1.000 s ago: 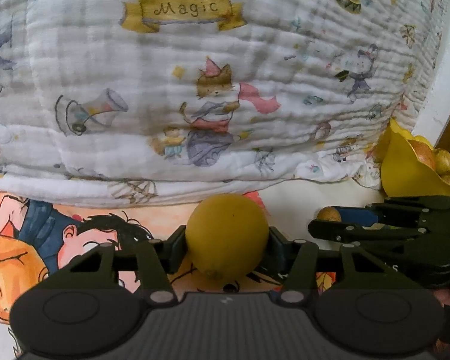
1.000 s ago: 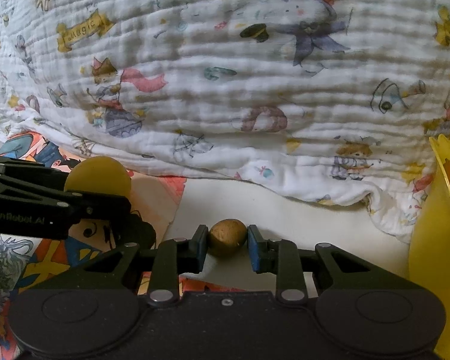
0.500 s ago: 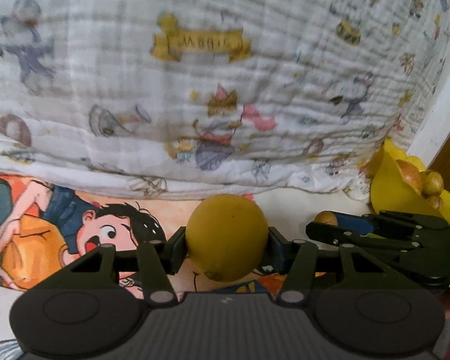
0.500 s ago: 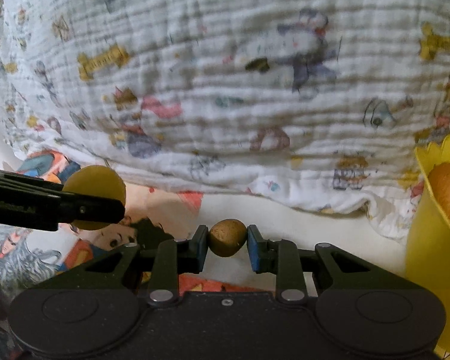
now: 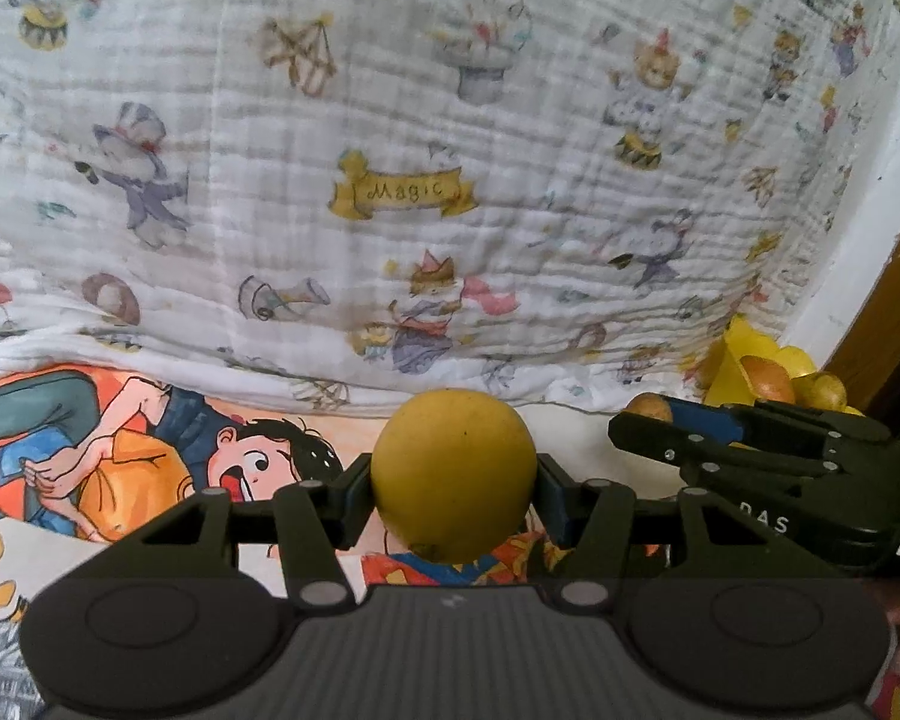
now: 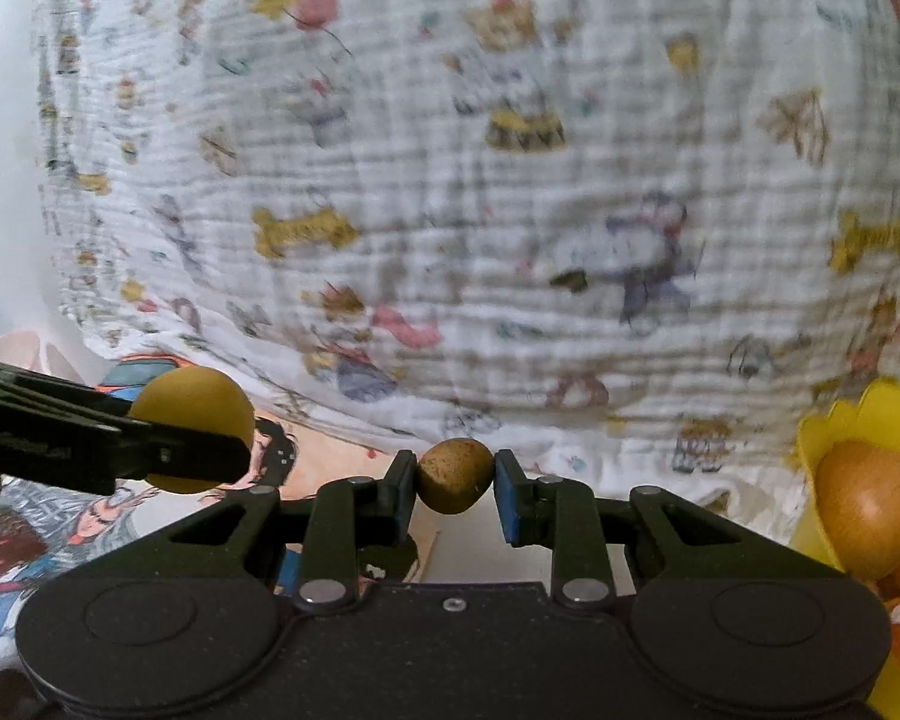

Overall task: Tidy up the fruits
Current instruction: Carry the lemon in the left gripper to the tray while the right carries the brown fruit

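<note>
My left gripper (image 5: 453, 489) is shut on a large round yellow fruit (image 5: 453, 474) and holds it above a cartoon-printed sheet (image 5: 120, 456). My right gripper (image 6: 455, 483) is shut on a small brown fruit (image 6: 455, 475). In the left wrist view the right gripper (image 5: 648, 414) reaches in from the right with the brown fruit (image 5: 647, 405) at its tip. In the right wrist view the left gripper (image 6: 198, 450) comes in from the left with the yellow fruit (image 6: 193, 414). A yellow bowl (image 6: 828, 438) at the far right holds several fruits (image 6: 870, 510).
A white quilted blanket (image 5: 390, 150) printed with cartoon animals rises like a wall behind everything. The yellow bowl (image 5: 729, 360) sits at its right foot, beside a white wall and brown wood edge (image 5: 888, 312). A pale bare surface (image 6: 450, 558) lies under the right gripper.
Both grippers have risen with their fruits still held. The blanket pattern has slid down in both views, and the yellow bowl now shows lower and nearer on the right.
</note>
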The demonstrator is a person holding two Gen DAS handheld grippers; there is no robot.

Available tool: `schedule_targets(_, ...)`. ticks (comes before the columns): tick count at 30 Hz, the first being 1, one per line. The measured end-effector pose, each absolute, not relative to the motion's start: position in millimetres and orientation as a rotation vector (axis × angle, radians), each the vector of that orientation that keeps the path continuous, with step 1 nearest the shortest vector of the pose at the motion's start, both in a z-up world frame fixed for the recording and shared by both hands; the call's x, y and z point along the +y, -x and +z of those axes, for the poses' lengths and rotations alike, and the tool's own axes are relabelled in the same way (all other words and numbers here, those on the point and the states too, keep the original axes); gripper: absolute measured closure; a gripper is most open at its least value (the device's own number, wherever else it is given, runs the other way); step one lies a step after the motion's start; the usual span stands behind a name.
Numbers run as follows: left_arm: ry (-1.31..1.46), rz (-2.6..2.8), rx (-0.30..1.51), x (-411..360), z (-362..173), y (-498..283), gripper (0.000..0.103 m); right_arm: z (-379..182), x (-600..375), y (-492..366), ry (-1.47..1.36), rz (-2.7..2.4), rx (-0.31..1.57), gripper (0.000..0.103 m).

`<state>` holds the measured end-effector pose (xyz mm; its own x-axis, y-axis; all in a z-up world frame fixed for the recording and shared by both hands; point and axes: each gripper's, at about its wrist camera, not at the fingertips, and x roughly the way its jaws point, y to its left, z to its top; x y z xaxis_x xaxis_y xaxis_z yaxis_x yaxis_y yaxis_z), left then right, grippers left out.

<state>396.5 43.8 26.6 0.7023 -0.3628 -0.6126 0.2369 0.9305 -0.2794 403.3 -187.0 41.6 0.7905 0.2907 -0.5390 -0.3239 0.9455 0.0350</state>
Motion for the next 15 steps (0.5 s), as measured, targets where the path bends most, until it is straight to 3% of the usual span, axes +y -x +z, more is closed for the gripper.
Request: schedule_targets(15, 0.199, -0.365, 0.718, 35, 44, -343, 0.044, 70, -193, -326, 0.13, 0.399, 0.535, 0.073)
